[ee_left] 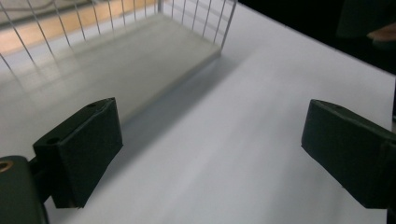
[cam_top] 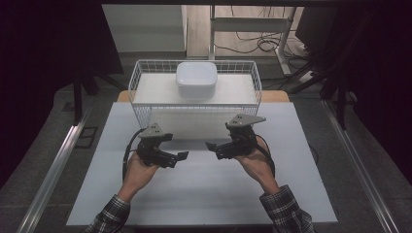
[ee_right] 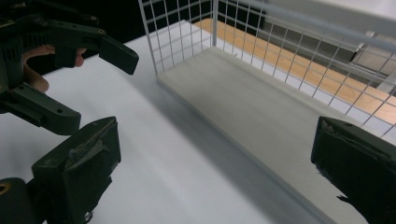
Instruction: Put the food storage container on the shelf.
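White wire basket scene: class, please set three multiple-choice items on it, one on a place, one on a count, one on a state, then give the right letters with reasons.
1. Where is the white square plastic container?
A. inside the white wire basket, by its far wall
B. on the pale table top in front of the basket
C. between the two grippers

2. How many containers lie in the basket?
A. none
B. one
C. three

3. How do the jaws of the left gripper and the right gripper stand?
A. both shut
B. one shut on the container
C. both open, holding nothing

Answers:
1 A, the high view shows it within the wire walls at the far side.
2 B, a single container sits on the basket floor.
3 C, each gripper view shows its black jaws wide apart over bare table.
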`<state>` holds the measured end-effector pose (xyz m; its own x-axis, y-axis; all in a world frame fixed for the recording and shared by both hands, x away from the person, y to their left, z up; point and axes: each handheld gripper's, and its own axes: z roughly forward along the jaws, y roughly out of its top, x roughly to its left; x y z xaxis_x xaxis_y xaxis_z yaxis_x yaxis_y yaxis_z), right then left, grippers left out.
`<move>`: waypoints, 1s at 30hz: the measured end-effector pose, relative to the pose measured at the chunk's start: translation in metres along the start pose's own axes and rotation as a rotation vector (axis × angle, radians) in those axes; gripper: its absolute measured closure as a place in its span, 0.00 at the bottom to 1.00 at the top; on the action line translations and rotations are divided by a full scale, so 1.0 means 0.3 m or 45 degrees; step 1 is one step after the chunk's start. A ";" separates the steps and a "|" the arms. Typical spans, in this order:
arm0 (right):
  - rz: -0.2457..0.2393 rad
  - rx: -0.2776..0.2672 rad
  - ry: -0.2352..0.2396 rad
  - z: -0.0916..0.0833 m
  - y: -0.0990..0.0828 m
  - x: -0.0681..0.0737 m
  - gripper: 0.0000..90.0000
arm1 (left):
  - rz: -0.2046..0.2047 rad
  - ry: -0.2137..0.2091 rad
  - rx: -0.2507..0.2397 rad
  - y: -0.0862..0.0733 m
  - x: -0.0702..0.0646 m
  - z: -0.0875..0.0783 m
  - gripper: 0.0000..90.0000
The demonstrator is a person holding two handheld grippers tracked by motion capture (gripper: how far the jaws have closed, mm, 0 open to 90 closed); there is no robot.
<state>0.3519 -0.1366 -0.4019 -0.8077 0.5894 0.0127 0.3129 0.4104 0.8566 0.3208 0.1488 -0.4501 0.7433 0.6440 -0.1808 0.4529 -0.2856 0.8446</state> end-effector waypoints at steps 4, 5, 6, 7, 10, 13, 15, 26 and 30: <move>-0.024 0.012 -0.018 0.005 -0.027 0.011 0.01 | 0.000 0.007 -0.007 -0.028 -0.005 0.005 0.05; -0.024 0.021 -0.018 0.005 -0.032 0.014 0.01 | 0.004 0.013 -0.010 -0.033 -0.007 0.004 0.06; -0.031 0.024 -0.021 0.005 -0.037 0.015 0.01 | 0.007 0.014 -0.010 -0.038 -0.010 0.004 0.06; -0.035 0.027 -0.023 0.004 -0.042 0.017 0.01 | 0.008 0.012 -0.007 -0.042 -0.013 0.004 0.06; -0.039 0.038 -0.022 -0.002 -0.057 0.022 0.01 | 0.012 0.010 0.002 -0.056 -0.022 0.002 0.05; -0.037 0.043 -0.023 -0.008 -0.076 0.026 0.01 | 0.010 0.010 0.012 -0.070 -0.030 -0.001 0.05; -0.033 0.047 -0.027 -0.010 -0.090 0.026 0.01 | 0.005 0.003 0.015 -0.079 -0.032 -0.003 0.05; -0.008 0.076 -0.018 -0.012 -0.166 0.042 0.01 | -0.021 0.018 0.044 -0.163 -0.041 -0.014 0.05; 0.004 0.089 -0.025 -0.018 -0.197 0.047 0.00 | -0.039 0.037 0.045 -0.200 -0.040 -0.029 0.05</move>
<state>0.3194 -0.1565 -0.4494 -0.7969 0.6041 0.0042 0.3499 0.4560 0.8183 0.2803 0.1645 -0.4943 0.7145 0.6731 -0.1910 0.4926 -0.2899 0.8206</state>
